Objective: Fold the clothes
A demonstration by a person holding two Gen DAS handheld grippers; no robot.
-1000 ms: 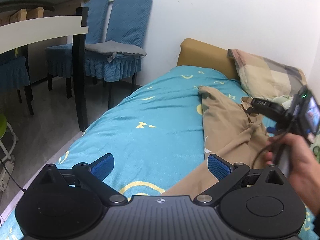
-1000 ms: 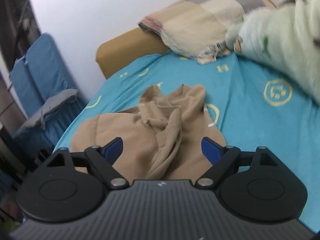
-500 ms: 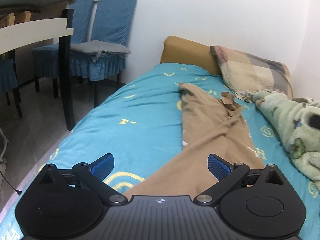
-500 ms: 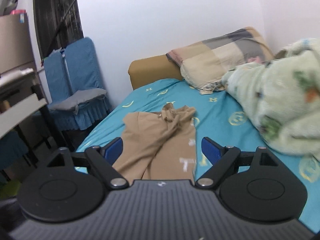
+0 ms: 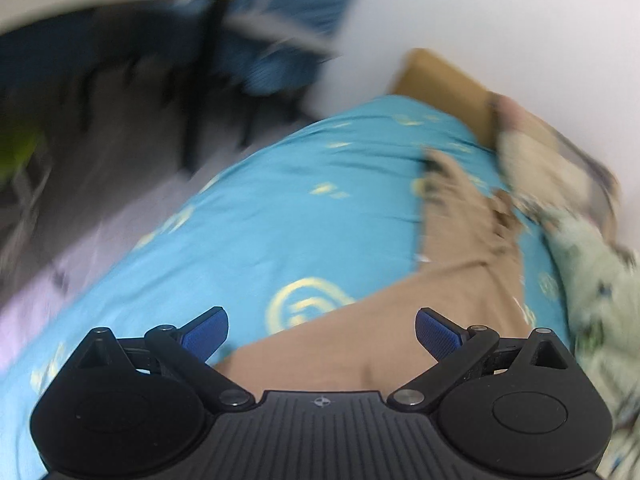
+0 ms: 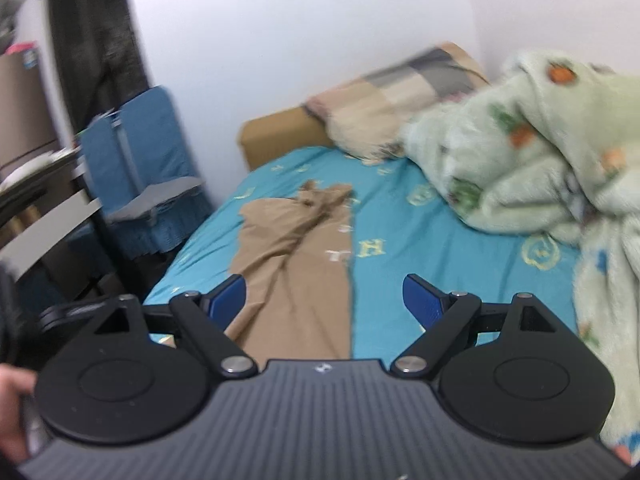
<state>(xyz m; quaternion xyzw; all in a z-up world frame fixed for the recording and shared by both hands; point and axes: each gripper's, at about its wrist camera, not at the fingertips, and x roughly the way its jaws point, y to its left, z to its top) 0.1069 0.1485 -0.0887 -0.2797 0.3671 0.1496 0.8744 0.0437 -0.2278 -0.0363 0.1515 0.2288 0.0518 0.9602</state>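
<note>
**On the bed: tan trousers laid out, both tools empty**

On the bed's turquoise sheet with yellow motifs [image 6: 420,236], a pair of tan, thin-fabric trousers [image 6: 296,264] lies lengthwise. One end is bunched and creased toward the mustard headboard [image 6: 276,136]; the other runs out of sight under both cameras. One leg looks partly overlapped on the other, so it's flat-ish but not squared up.

Tool state:
- left tool [image 5: 322,330]: blue pads spread wide, nothing between them, hovering over the near stretch of the trousers [image 5: 400,320]. The view is heavily motion-blurred.
- right tool [image 6: 324,298]: pads also wide, empty, looking along the garment from the near end. A hand shows at the lower left edge of this view.

Handling, my read: light, limp woven cloth with no stiffness. It'll drape and sag from any pinch point, and a single-layer grab will drag the rest across the sheet. Not fragile. It may slide on the sheet, which helps smoothing but hurts alignment.

Where to grab: the two corners of one end, one tool per corner, pinching through all layers at the hem or seam, where the cloth is thickest. Avoid the crumpled middle.

Nearby: a pale green fleece blanket with a cartoon print [image 6: 520,140] is heaped well to the side of the trousers, and a plaid beige pillow [image 6: 400,92] sits at the head. Neither touches the trousers.
</note>
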